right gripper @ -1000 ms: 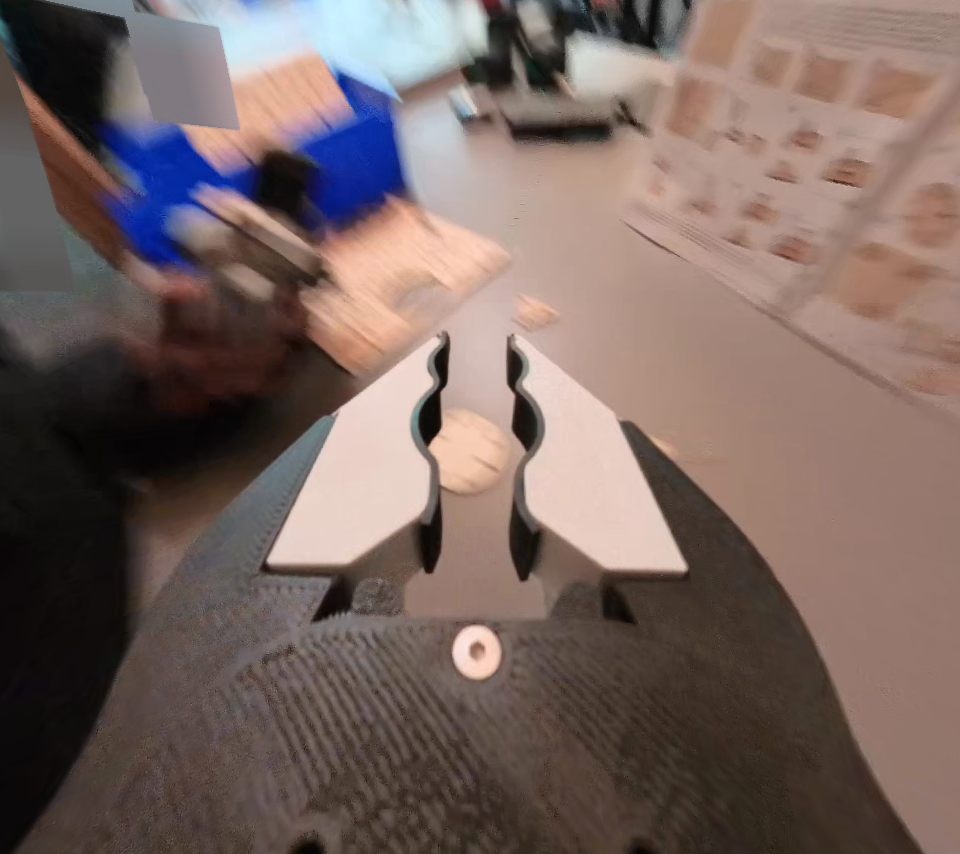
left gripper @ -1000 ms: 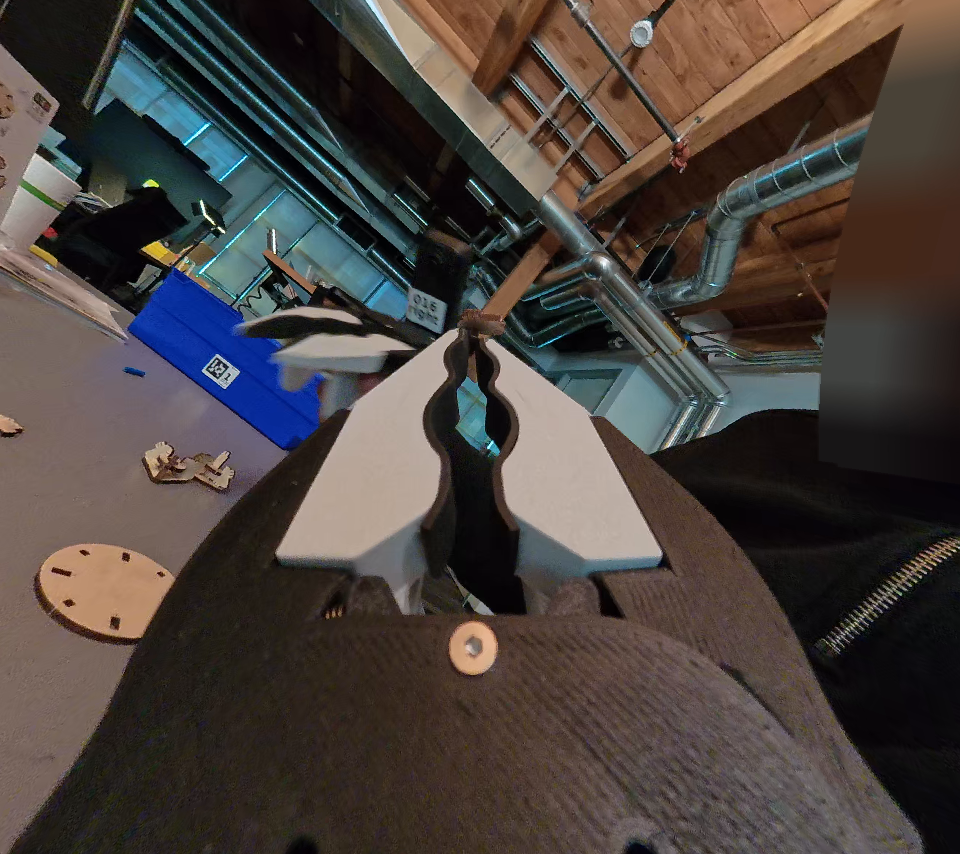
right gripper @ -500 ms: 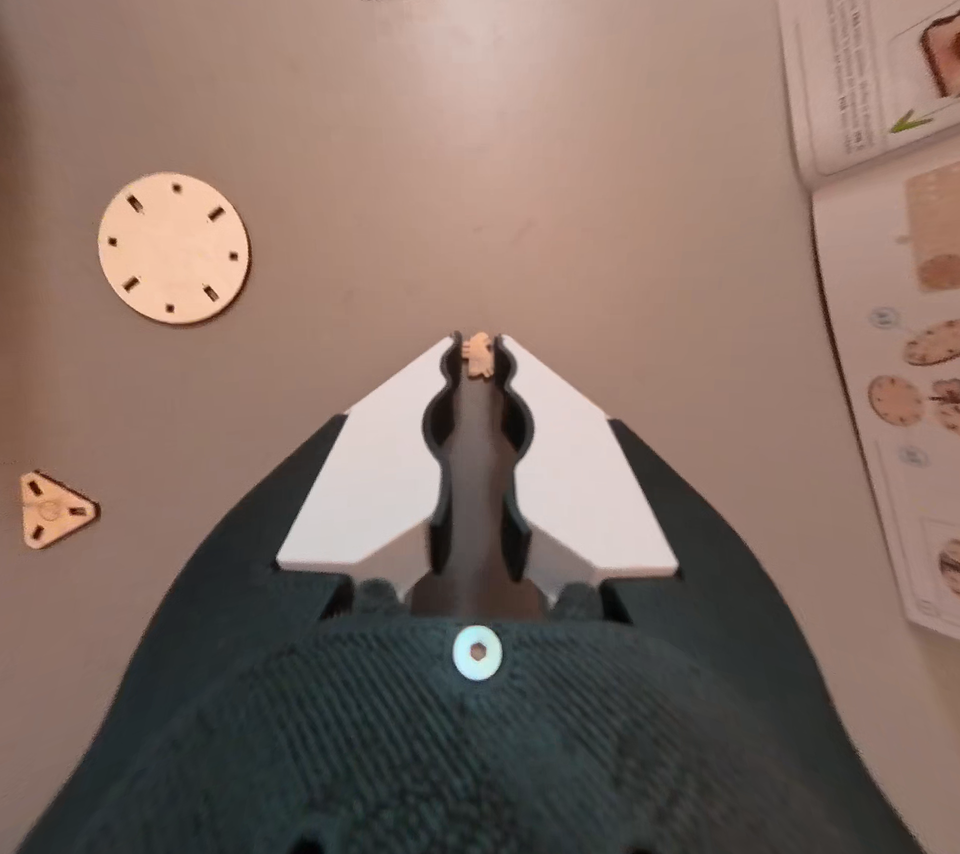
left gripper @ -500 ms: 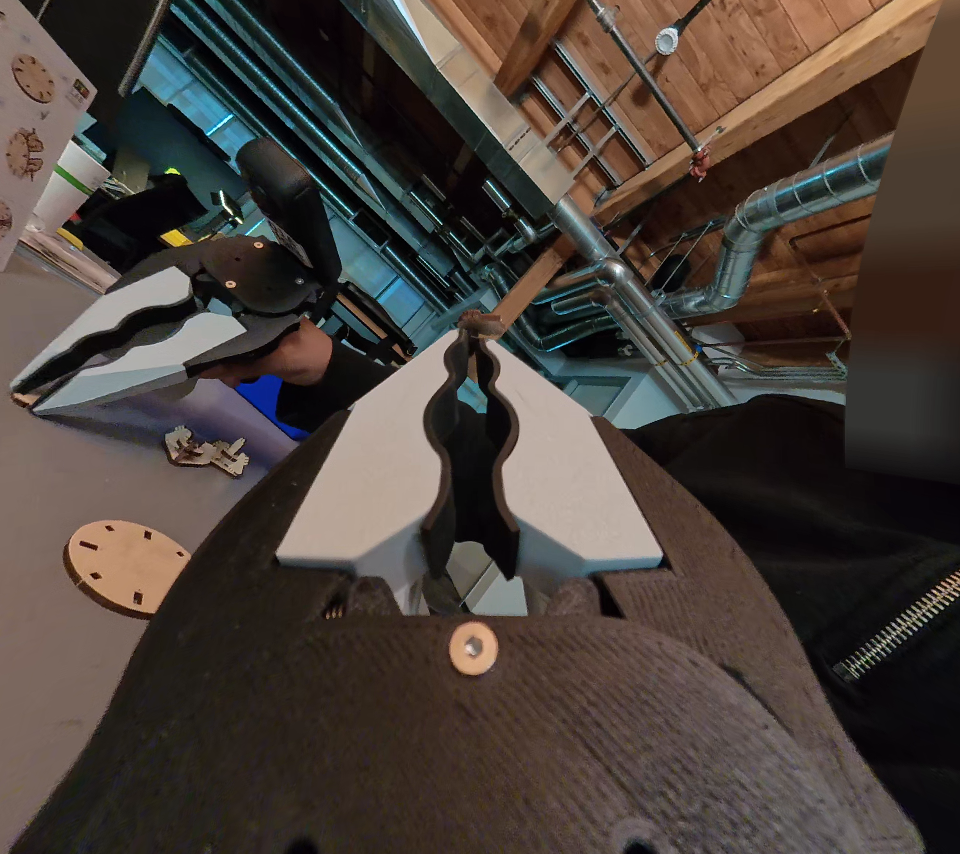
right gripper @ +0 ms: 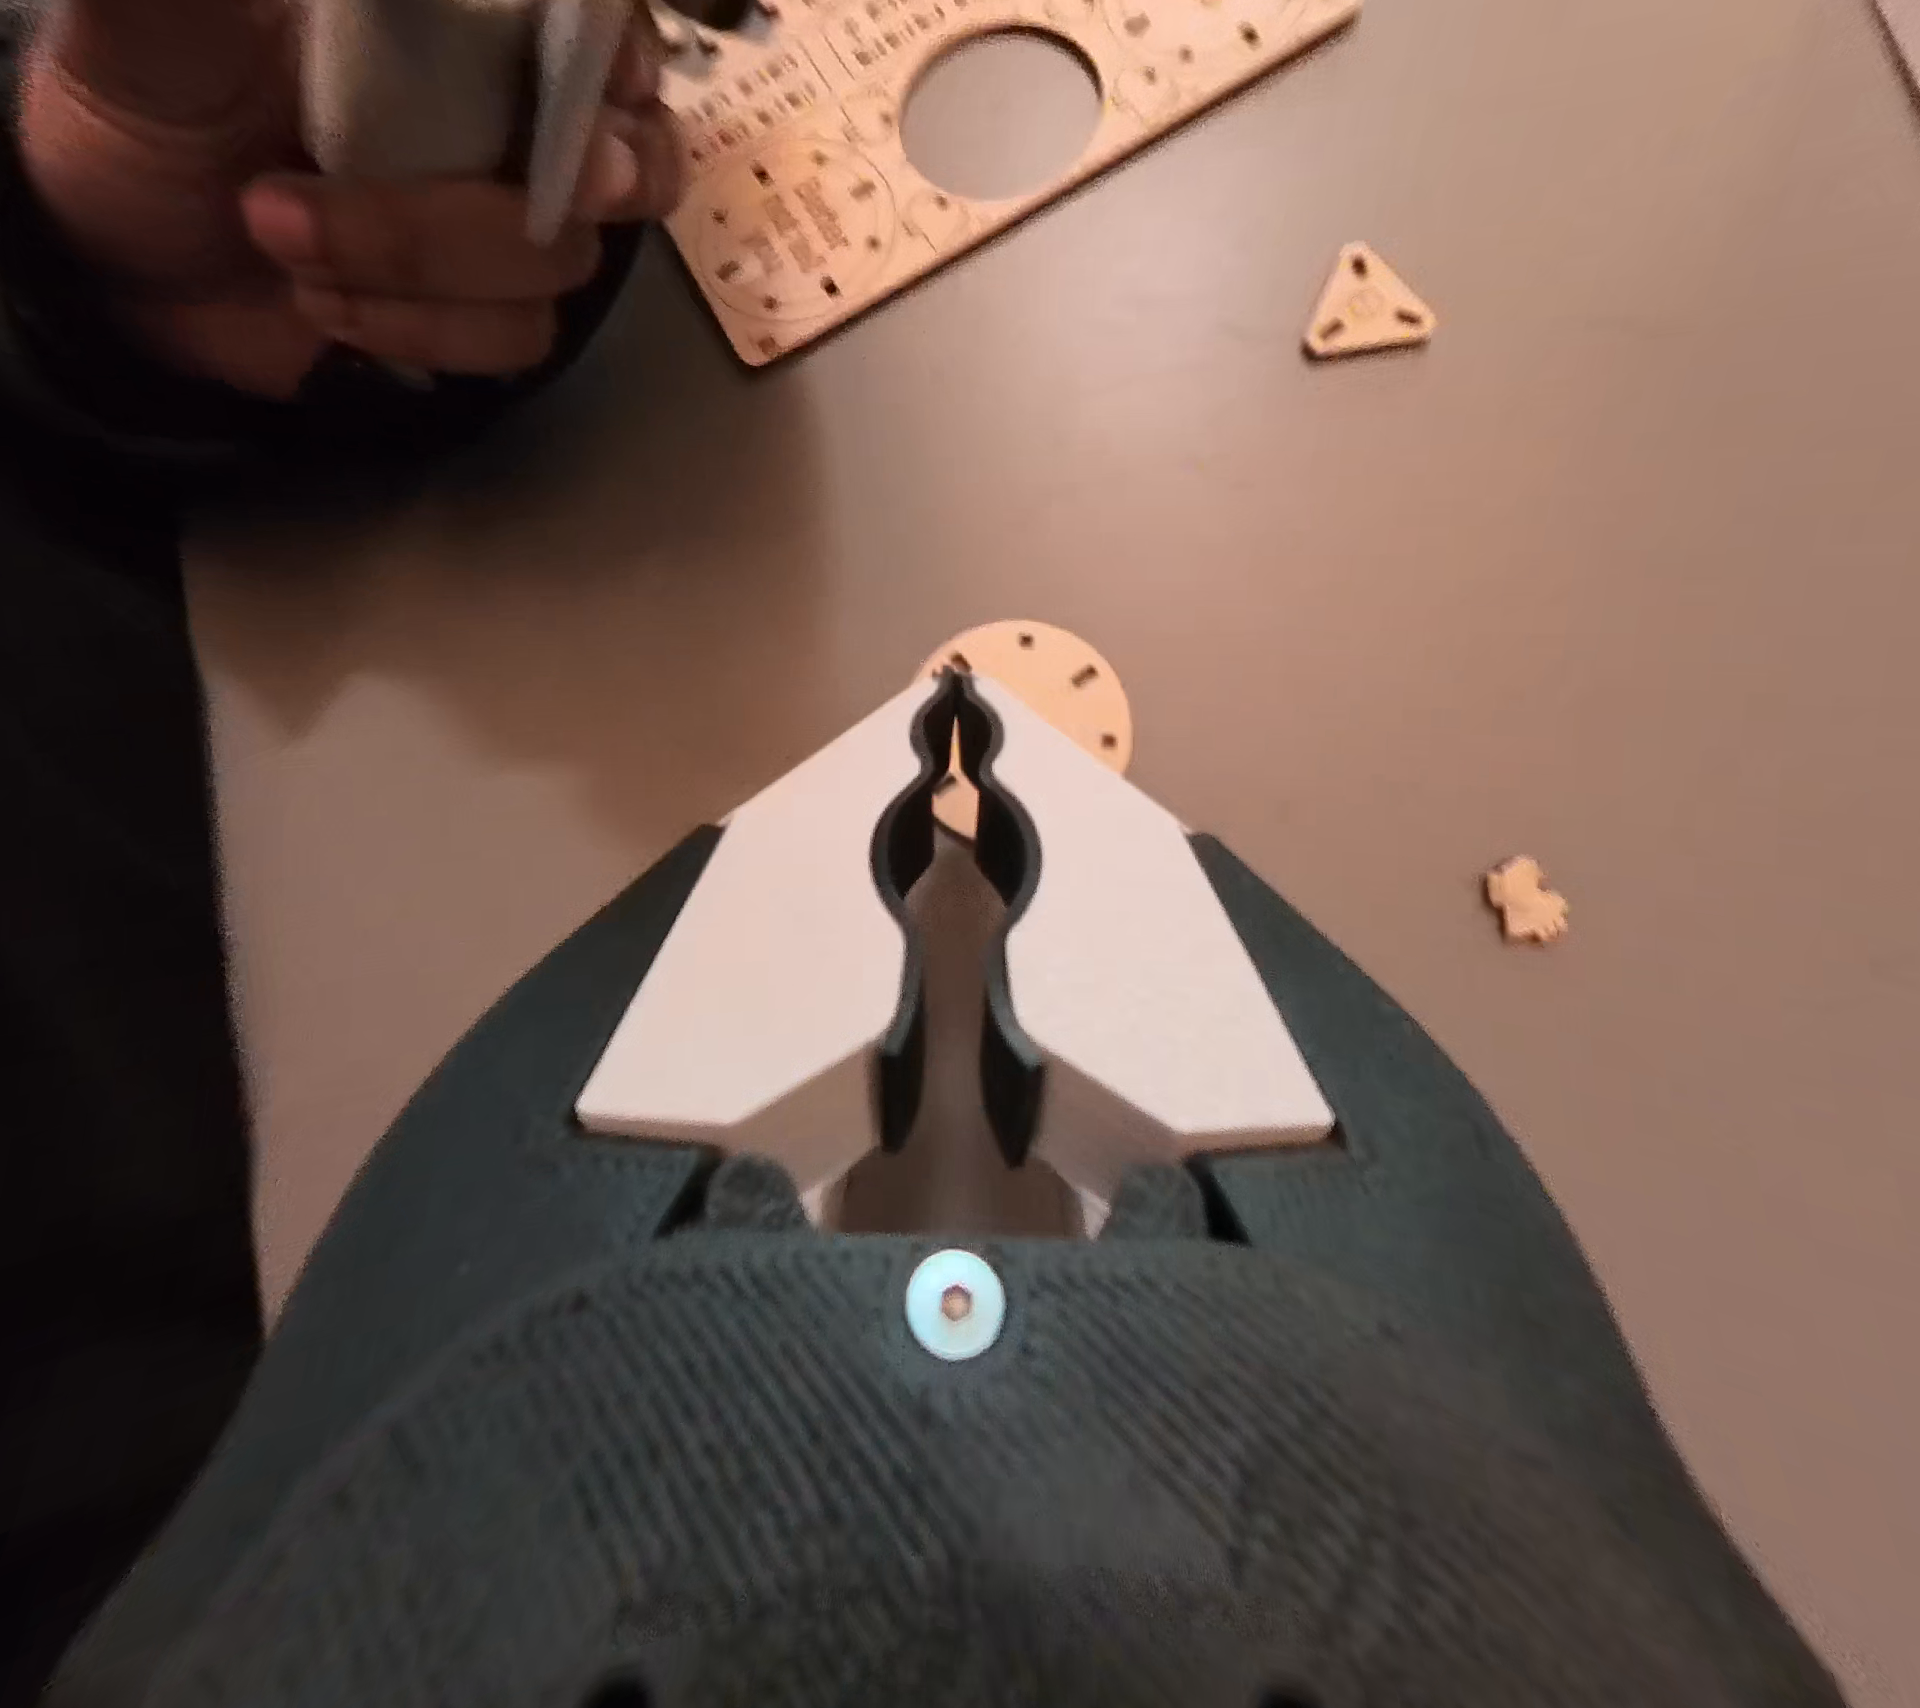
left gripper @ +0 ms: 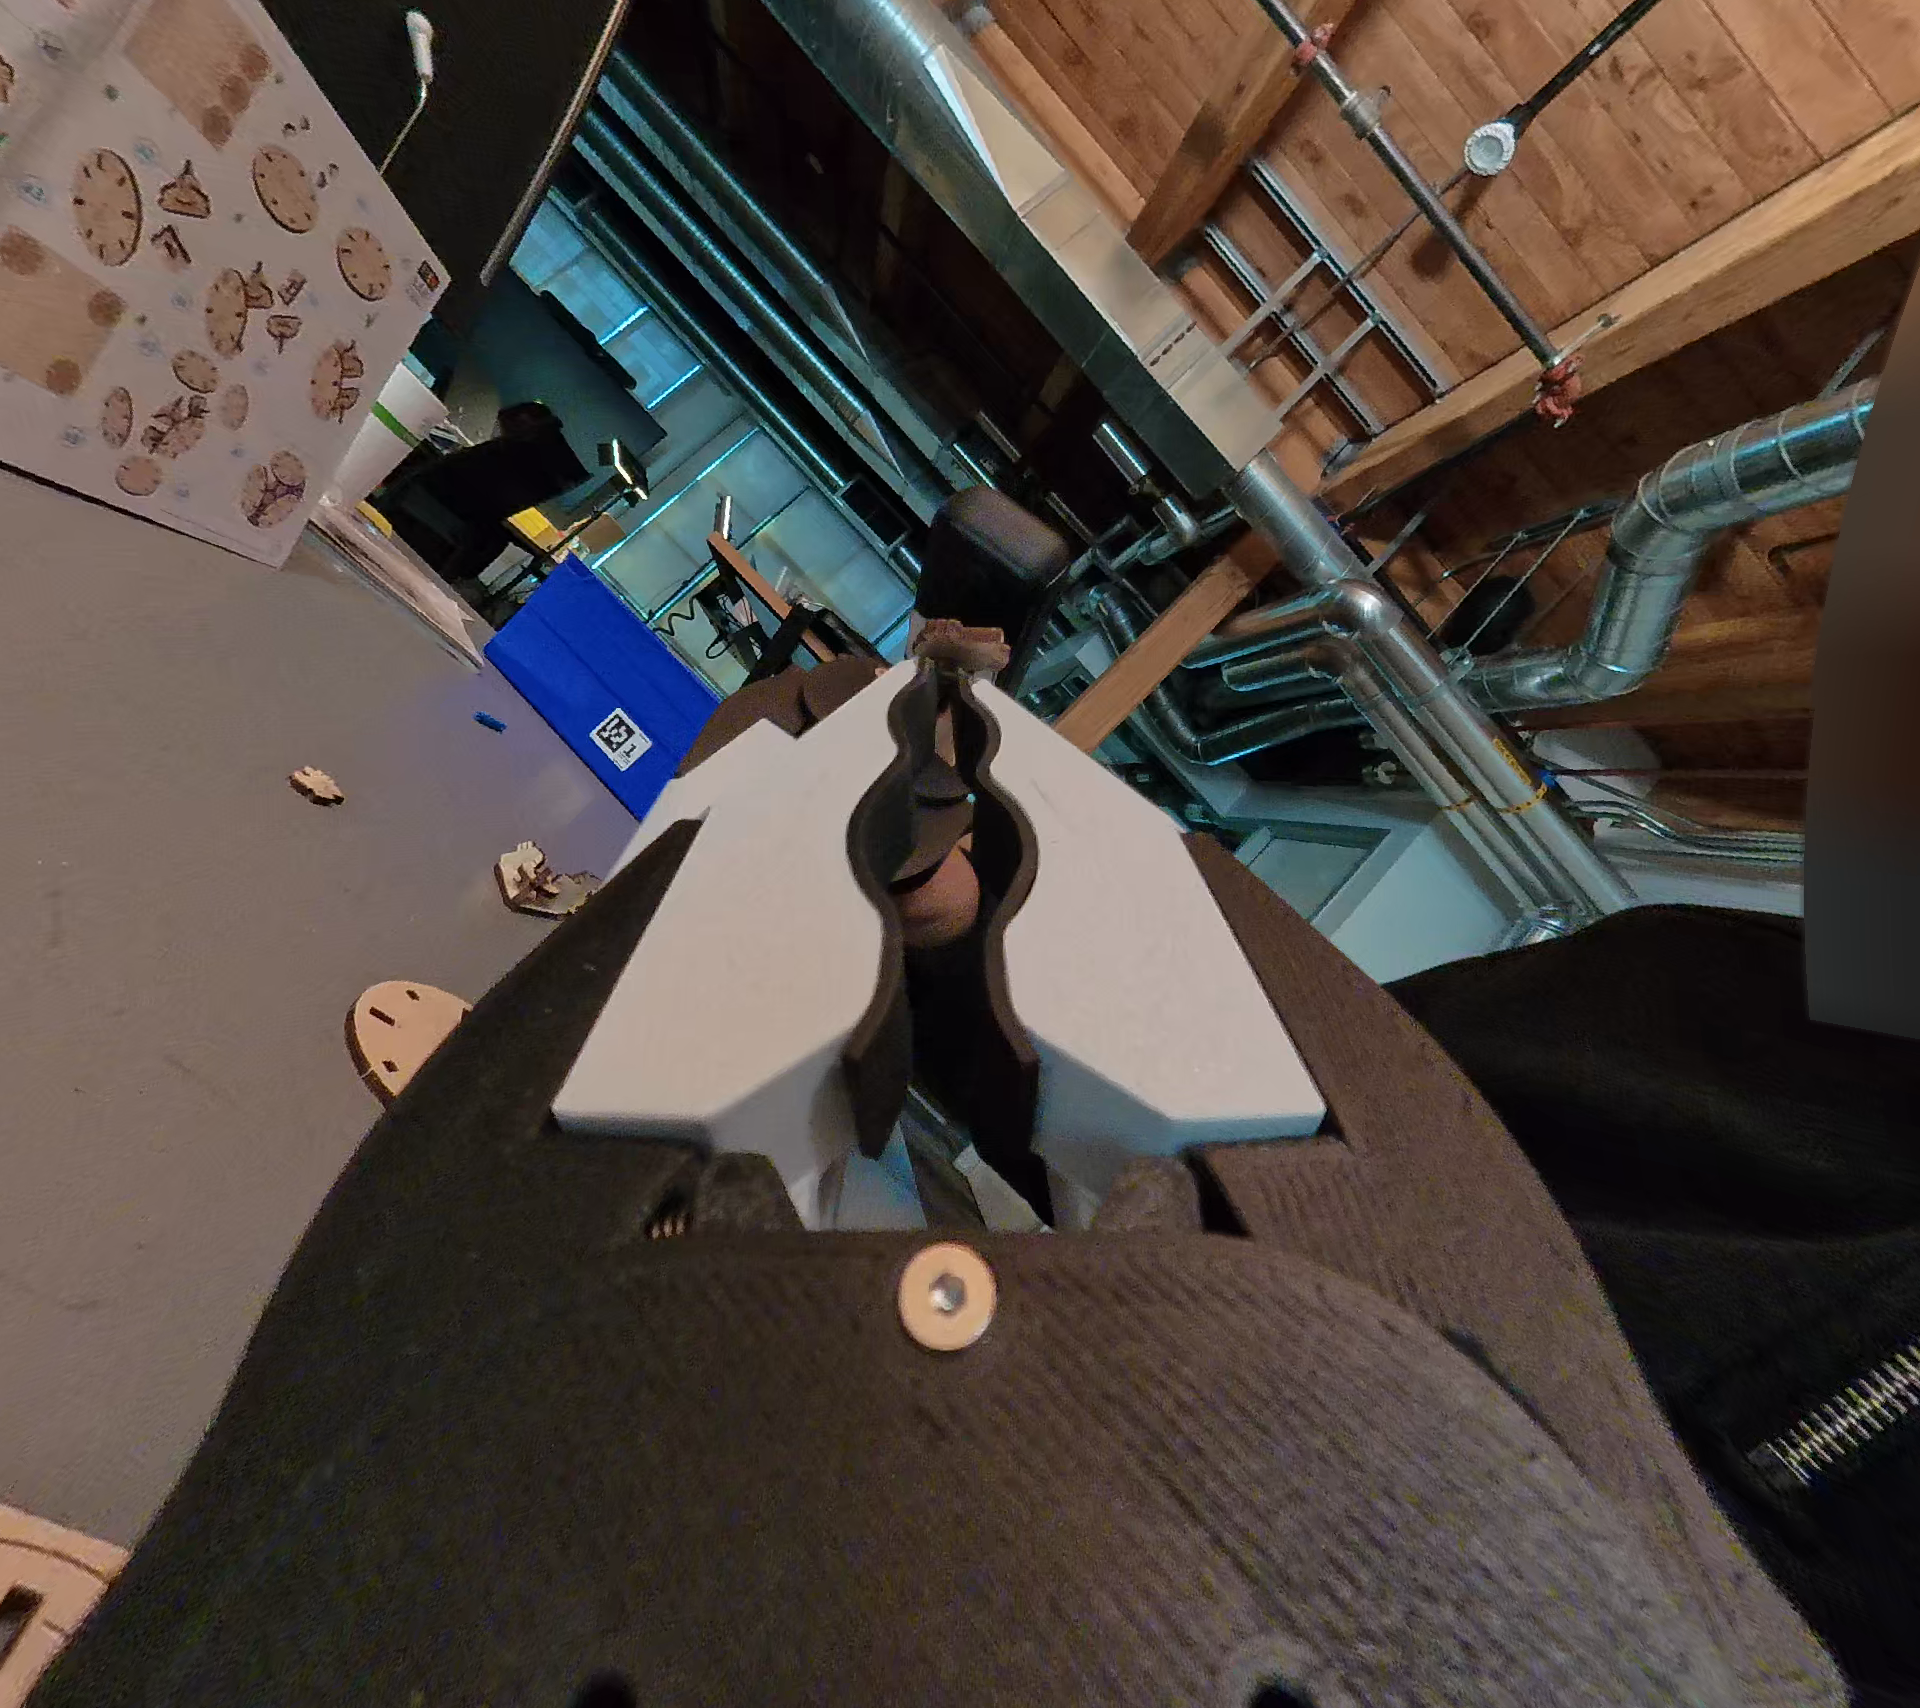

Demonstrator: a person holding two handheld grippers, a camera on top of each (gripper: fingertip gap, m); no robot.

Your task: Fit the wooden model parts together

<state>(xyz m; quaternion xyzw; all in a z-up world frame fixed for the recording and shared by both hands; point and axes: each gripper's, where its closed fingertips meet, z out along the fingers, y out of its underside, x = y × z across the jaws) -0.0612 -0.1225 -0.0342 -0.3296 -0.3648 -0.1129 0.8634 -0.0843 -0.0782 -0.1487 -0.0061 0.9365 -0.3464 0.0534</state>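
Note:
My left gripper [left gripper: 956,671] is raised off the table and shut on a small brown wooden part [left gripper: 961,645] that sticks out past its tips. My right gripper [right gripper: 954,684] is shut, with its tips over the edge of a round wooden disc [right gripper: 1049,692] with slots. A small light wooden piece [right gripper: 1525,900] lies loose on the table to its right, and I see no part between its pads. A hand [right gripper: 312,204], blurred at the upper left of the right wrist view, holds the left gripper. The disc also shows in the left wrist view [left gripper: 400,1030].
A laser-cut wooden sheet [right gripper: 997,48] with a round hole lies at the back. A triangular part [right gripper: 1366,302] lies to its right. An instruction sheet [left gripper: 177,224] stands at the left, with a blue bin [left gripper: 592,682] behind. Small parts [left gripper: 540,884] lie on the grey table [right gripper: 1351,567]. Left tips to right tips: about 12 centimeters.
My right jaws closed around the small light piece on the table. The piece stayed on the table as the shut gripper moved left to the disc. My left gripper keeps its part.

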